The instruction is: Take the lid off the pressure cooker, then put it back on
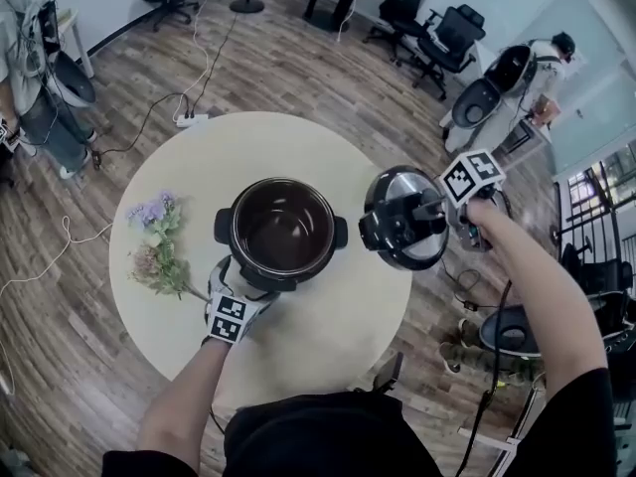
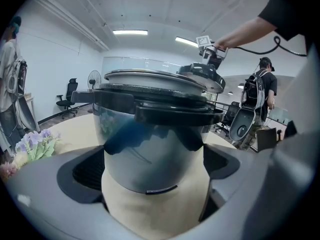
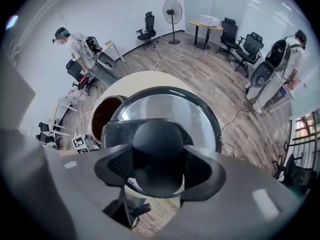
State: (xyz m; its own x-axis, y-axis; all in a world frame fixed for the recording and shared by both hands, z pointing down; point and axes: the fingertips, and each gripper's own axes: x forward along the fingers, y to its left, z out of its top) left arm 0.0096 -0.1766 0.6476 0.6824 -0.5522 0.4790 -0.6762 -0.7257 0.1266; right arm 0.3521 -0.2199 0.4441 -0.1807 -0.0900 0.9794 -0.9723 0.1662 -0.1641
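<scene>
The steel pressure cooker pot (image 1: pixel 283 229) stands uncovered in the middle of the round beige table (image 1: pixel 328 147), its dark inside showing. My left gripper (image 1: pixel 243 284) is at the pot's near side. In the left gripper view the pot (image 2: pixel 150 144) fills the gap of that gripper (image 2: pixel 154 169), with a pad against its wall on each side. My right gripper (image 1: pixel 422 212) holds the lid (image 1: pixel 397 199) in the air, right of the pot and above the table's edge. In the right gripper view that gripper (image 3: pixel 159 156) is shut on the lid's black knob (image 3: pixel 159 139), with the pot (image 3: pixel 102 116) below at the left.
A bunch of flowers (image 1: pixel 157 241) lies on the table left of the pot. A power strip with cables (image 1: pixel 189 120) is on the wooden floor behind. Office chairs (image 1: pixel 437 33) stand at the back. One person stands at the far right (image 1: pixel 542 73), another at the far left (image 1: pixel 30 78).
</scene>
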